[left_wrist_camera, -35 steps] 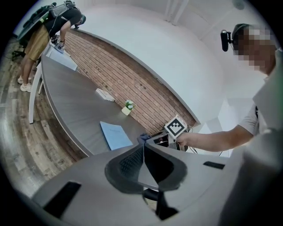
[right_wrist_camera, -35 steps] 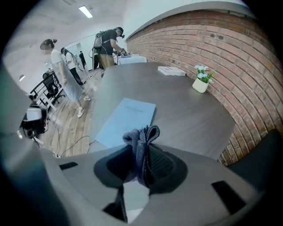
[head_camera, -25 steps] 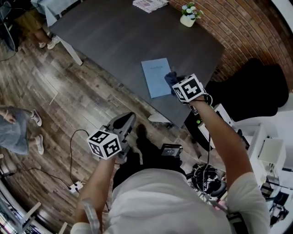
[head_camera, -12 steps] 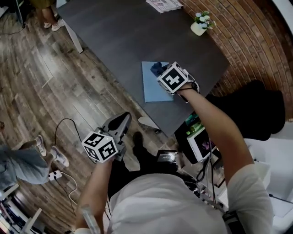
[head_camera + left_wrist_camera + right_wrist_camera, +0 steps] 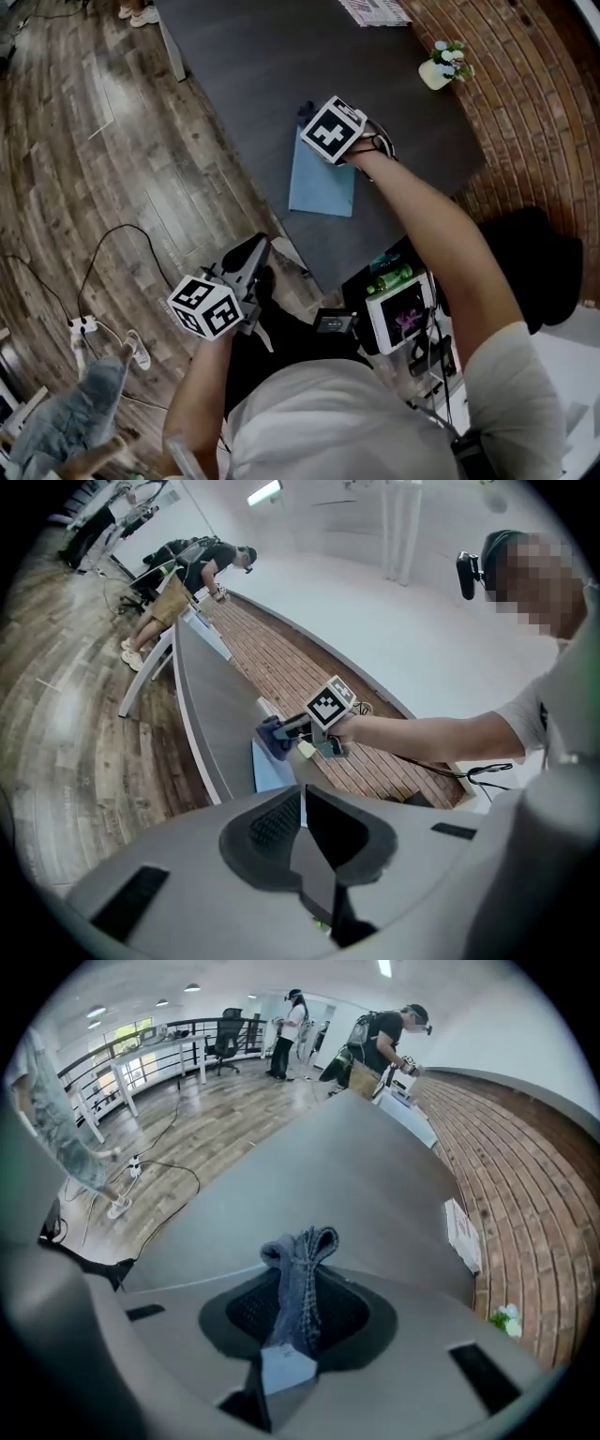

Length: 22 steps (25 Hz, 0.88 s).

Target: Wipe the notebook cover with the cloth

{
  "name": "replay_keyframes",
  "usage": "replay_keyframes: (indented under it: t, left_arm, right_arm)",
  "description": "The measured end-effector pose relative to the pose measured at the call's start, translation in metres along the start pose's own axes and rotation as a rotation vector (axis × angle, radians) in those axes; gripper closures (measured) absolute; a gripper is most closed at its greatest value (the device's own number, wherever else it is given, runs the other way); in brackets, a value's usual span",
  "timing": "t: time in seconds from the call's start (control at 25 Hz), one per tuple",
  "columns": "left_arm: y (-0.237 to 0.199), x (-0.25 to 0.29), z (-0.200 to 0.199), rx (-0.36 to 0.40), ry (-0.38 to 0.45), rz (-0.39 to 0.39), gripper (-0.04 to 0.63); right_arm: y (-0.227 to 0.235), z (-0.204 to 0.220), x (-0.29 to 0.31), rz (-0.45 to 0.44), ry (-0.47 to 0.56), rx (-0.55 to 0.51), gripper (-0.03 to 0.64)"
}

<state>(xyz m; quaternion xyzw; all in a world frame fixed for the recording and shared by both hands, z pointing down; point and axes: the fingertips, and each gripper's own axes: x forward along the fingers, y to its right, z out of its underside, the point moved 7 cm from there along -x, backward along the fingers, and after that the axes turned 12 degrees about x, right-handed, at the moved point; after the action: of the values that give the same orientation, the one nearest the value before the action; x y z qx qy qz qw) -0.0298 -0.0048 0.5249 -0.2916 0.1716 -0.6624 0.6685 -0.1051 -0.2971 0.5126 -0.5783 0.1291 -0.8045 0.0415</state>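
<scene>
Right gripper [image 5: 298, 1309] clamped on cloth [image 5: 302, 1251], at notebook [image 5: 323, 185] far edge. Left gripper [image 5: 302, 829] fingers together, empty, well short of notebook.

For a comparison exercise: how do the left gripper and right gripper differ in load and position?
The right gripper clamps the cloth; the left gripper holds nothing. The right gripper is over the notebook; the left gripper hangs off the table, above the floor. Both are shut.
</scene>
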Motion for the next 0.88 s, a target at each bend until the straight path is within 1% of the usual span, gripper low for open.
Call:
replay_keyframes:
  t: [0.32,0.44,0.6,0.88]
  left_arm:
    - [-0.005,-0.009,0.009,-0.025,0.032,-0.061,0.586]
    - [-0.009,-0.013,0.013,-0.032,0.04,-0.071,0.586]
    - [-0.012,-0.014,0.013,-0.042,0.048,-0.077,0.586]
    - [-0.01,-0.014,0.013,-0.036,0.045,-0.067,0.586]
  right_arm:
    - [-0.012,-0.014,0.032,0.042,-0.072,-0.214,0.511]
    - [-0.023,-0.014,0.035,0.034,-0.089,-0.284,0.511]
    - [-0.035,-0.013,0.034,0.011,-0.101,-0.329,0.511]
    - [-0.054,-0.003,0.027,-0.022,-0.102,-0.364,0.512]
